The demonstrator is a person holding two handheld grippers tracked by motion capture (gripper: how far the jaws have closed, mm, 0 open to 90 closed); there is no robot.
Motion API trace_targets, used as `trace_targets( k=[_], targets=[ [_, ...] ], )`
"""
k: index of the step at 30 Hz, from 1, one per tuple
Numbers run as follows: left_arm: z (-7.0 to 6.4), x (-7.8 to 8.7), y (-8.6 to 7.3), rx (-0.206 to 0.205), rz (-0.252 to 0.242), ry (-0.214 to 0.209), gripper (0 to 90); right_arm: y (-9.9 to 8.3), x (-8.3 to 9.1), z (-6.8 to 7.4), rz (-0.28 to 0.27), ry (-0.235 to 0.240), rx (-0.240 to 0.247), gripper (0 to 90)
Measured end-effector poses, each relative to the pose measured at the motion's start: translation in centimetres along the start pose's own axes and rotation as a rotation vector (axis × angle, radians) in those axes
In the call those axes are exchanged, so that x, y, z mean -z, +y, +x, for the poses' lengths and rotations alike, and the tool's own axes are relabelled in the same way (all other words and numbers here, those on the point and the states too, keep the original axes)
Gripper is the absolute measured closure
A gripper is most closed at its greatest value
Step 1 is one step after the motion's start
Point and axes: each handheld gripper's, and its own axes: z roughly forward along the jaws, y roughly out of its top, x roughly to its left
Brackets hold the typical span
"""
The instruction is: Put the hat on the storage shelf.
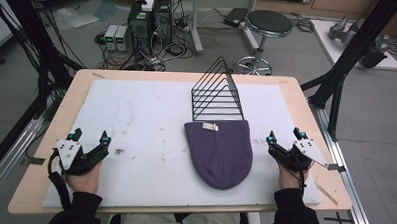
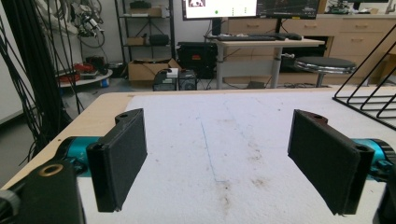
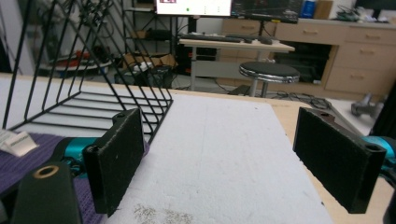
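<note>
A purple knitted beanie (image 1: 220, 152) lies flat on the white mat (image 1: 146, 115), its opening edge with a white tag (image 1: 209, 126) toward the far side. A corner of the beanie (image 3: 23, 154) and the tag (image 3: 14, 142) show at the left of the right gripper view. Just behind the beanie stands a black wire rack (image 1: 217, 90). My left gripper (image 1: 90, 137) rests at the mat's left, open, with nothing between its jaws. My right gripper (image 1: 284, 136) sits open to the right of the beanie, apart from it.
The wooden table (image 1: 82, 78) edges frame the mat. Beyond the table are computer boxes and cables (image 1: 149, 25) on the floor and a black stool (image 1: 268, 24). Black frame struts (image 1: 348, 57) stand at the right. The rack (image 2: 369, 100) is at the right in the left gripper view.
</note>
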Motion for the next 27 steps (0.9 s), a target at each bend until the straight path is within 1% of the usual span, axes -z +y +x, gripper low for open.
trace_targets(
  k=[2,4,5,6,7,9,11,13,14,15,16,17,18,19,20,21,22,23,24,25,26,27],
  targets=[
    [0.0,0.0,0.0,0.002,0.002,-0.002,19.8,0.2,-0.2,0.2,0.002,0.026,0.039,16.1],
    [-0.1,0.0,0.0,0.000,0.005,-0.007,19.8,0.5,-0.4,0.4,0.006,0.064,0.094,16.0],
    [-0.1,0.0,0.0,0.000,0.005,-0.008,19.8,0.5,-0.4,0.6,0.007,0.071,0.109,16.1],
    [-0.1,0.0,0.0,0.000,0.005,-0.008,19.8,0.5,-0.4,0.6,0.007,0.071,0.109,16.1],
    [-0.1,0.1,0.0,-0.001,0.005,-0.008,19.8,0.7,-0.5,0.9,0.010,0.108,0.158,16.1],
    [-0.1,0.0,0.0,0.001,0.005,-0.008,19.8,0.8,-0.6,1.1,0.009,0.128,0.186,16.1],
    [-0.1,0.0,-0.1,0.001,0.007,-0.010,19.8,0.9,-0.7,1.3,0.021,0.168,0.205,16.2],
    [-0.2,0.1,-0.1,-0.004,0.004,-0.011,19.8,1.0,-0.9,1.3,0.031,0.214,0.264,16.1],
    [-0.2,0.1,-0.1,-0.004,0.004,-0.011,19.8,1.1,-1.0,1.3,0.039,0.235,0.305,16.1],
    [-0.3,0.1,-0.1,-0.004,0.006,-0.012,19.8,1.2,-1.2,1.2,0.053,0.277,0.351,16.1],
    [-0.4,0.1,-0.1,-0.007,0.010,-0.012,19.8,1.3,-1.3,1.2,0.060,0.305,0.377,16.1],
    [-0.4,0.1,-0.1,-0.007,0.010,-0.012,19.8,1.4,-1.5,1.2,0.070,0.351,0.429,16.1],
    [-0.4,0.0,-0.1,-0.007,0.009,-0.014,19.8,1.4,-1.5,1.2,0.070,0.351,0.429,16.1],
    [-0.4,0.0,-0.1,-0.008,0.010,-0.014,19.8,1.5,-1.7,1.3,0.077,0.383,0.475,16.1],
    [-0.5,0.0,-0.1,-0.010,0.013,-0.016,19.8,1.8,-2.0,1.3,0.093,0.468,0.589,16.2],
    [-0.6,0.0,-0.1,-0.011,0.014,-0.016,19.8,1.8,-2.0,1.3,0.093,0.468,0.589,16.2],
    [-0.6,0.0,-0.2,-0.014,0.019,-0.020,19.8,2.1,-2.0,1.4,0.103,0.511,0.683,16.6],
    [-0.7,-0.1,-0.2,-0.015,0.018,-0.019,19.8,2.3,-2.0,1.4,0.104,0.531,0.721,17.0],
    [-0.7,-0.1,-0.2,-0.015,0.018,-0.019,19.8,2.6,-1.9,1.5,0.107,0.545,0.772,17.0],
    [-0.7,-0.1,-0.2,-0.012,0.019,-0.019,19.8,2.9,-1.8,1.5,0.109,0.558,0.824,17.1],
    [-0.7,-0.1,-0.2,-0.012,0.019,-0.019,19.8,3.2,-1.6,1.5,0.111,0.584,0.889,17.1],
    [-0.7,-0.1,-0.2,-0.013,0.023,-0.019,19.8,3.4,-1.4,1.6,0.114,0.594,0.921,17.2]
  ],
)
